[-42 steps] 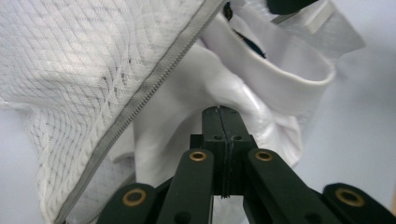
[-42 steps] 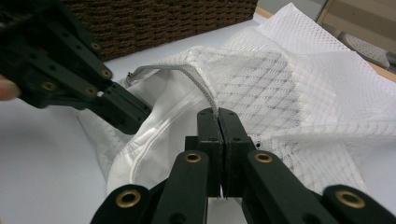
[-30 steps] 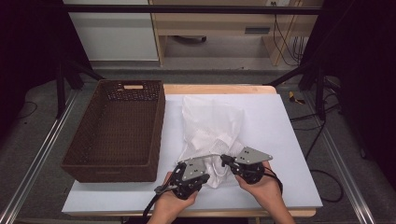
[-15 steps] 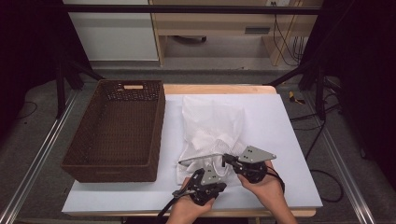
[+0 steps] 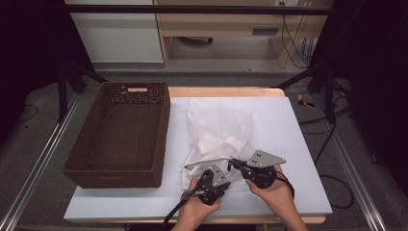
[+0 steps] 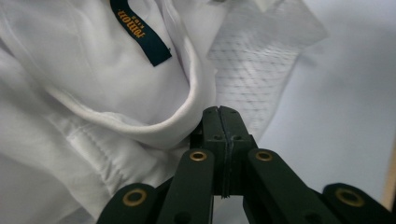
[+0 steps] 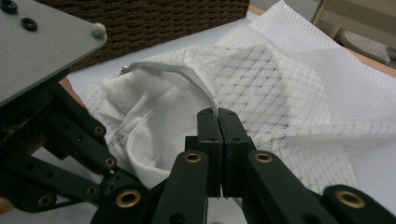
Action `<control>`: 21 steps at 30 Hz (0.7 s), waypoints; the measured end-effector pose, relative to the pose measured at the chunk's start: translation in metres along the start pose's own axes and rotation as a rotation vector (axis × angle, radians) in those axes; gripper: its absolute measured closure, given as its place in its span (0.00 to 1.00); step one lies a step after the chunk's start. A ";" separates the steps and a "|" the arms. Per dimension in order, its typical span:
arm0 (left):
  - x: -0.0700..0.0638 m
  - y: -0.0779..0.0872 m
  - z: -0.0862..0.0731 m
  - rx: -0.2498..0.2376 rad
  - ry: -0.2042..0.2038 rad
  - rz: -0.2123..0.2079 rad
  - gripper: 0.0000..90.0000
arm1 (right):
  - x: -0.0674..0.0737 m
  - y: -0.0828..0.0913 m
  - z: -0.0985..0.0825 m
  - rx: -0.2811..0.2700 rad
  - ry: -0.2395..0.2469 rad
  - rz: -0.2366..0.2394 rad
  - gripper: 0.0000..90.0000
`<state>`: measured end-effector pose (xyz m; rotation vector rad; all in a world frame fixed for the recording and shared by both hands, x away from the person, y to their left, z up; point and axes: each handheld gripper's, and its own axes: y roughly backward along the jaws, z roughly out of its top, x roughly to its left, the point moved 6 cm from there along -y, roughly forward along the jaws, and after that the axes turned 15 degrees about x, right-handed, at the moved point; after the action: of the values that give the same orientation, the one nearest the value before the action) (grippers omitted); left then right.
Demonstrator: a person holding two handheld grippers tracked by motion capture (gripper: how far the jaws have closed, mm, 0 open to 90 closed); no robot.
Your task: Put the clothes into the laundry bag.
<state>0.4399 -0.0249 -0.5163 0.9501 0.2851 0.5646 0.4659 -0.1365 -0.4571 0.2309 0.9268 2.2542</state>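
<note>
White cloth, a garment (image 5: pixel 219 132) of plain and mesh-patterned fabric, lies rumpled on the sheet-covered table (image 5: pixel 288 144), stretching away from both my tongs toward the far edge. Its near end is bunched right at my jaw tips.

My left gripper (image 6: pixel 221 122) has its jaws pressed together, pinching the thick rolled hem of the plain white fabric; in the left gripper view that hem curves in from the left and ends between the jaw tips. Just beyond the hem a dark label (image 6: pixel 140 30) with gold lettering hangs inside the garment, and a panel of the mesh cloth spreads ahead and to the right of the jaws.

My right gripper (image 7: pixel 218 116) is likewise clamped, its jaw tips holding a zipper edge (image 7: pixel 187 74) that runs up and away to the left across the mesh fabric. My left gripper sits close beside it, at the lower left of the right gripper view.

From above, my two hands hold the tongs side by side at the near edge of the table. Well to the left of my left gripper stands a dark brown wicker basket (image 5: pixel 91 159).
</note>
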 end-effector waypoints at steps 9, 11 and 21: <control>0.020 0.000 0.004 -0.013 0.003 0.057 1.00 | 0.003 -0.001 0.001 0.008 0.006 0.002 0.99; 0.024 0.000 0.005 -0.016 0.009 0.062 1.00 | 0.003 -0.001 0.001 0.010 0.008 0.003 0.99; 0.042 -0.002 0.015 -0.054 0.034 0.087 1.00 | 0.007 -0.002 0.005 0.016 0.008 0.018 0.99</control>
<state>0.4825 -0.0119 -0.5083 0.9046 0.2588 0.6660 0.4638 -0.1279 -0.4554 0.2382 0.9507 2.2661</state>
